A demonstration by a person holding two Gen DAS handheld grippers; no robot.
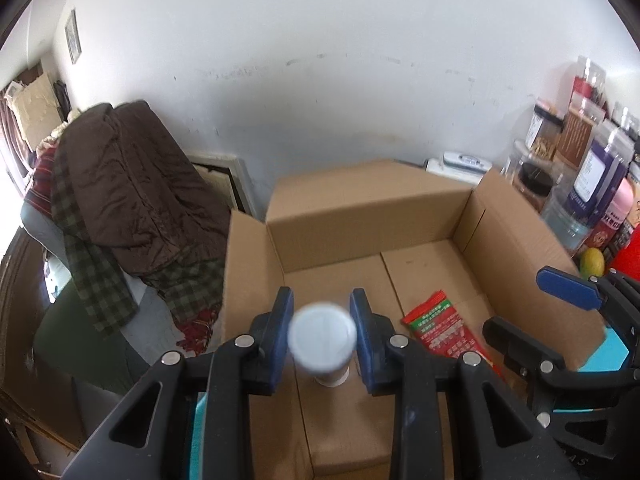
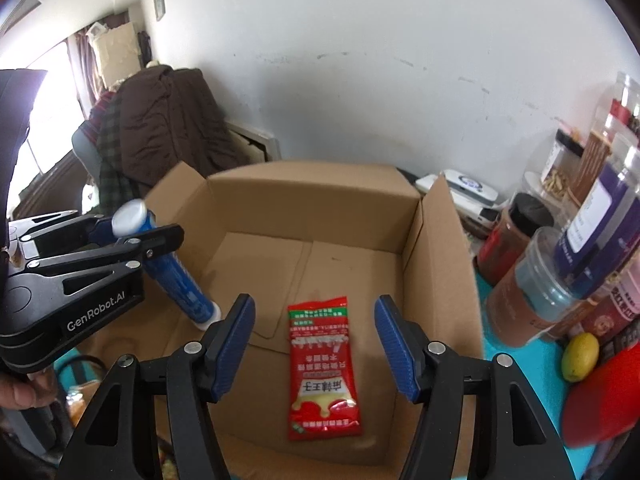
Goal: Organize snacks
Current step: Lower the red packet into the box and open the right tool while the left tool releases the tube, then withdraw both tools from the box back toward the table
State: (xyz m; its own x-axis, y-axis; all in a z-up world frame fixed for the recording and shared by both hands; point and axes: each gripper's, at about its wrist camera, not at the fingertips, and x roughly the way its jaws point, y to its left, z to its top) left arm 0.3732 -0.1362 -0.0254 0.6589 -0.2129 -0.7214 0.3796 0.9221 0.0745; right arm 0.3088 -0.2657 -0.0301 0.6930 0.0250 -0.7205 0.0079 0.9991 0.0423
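Observation:
An open cardboard box (image 2: pixel 436 248) stands on the teal table, also in the left wrist view (image 1: pixel 360 208). A red snack packet (image 2: pixel 322 364) lies flat on the box floor; it shows in the left wrist view (image 1: pixel 440 326) too. My left gripper (image 1: pixel 322 320) is shut on a blue tube with a white cap (image 1: pixel 322 338), held upright with its base on the box floor; from the right wrist view the tube (image 2: pixel 176 276) stands at the box's left side in the left gripper (image 2: pixel 132 236). My right gripper (image 2: pixel 316 344) is open and empty, above the packet.
Jars and bottles (image 2: pixel 560 240) crowd the table right of the box, with a yellow lemon (image 2: pixel 580 356) and a red lid (image 2: pixel 604 396) near the front. A chair with a brown coat (image 1: pixel 132 188) stands to the left. A white wall is behind.

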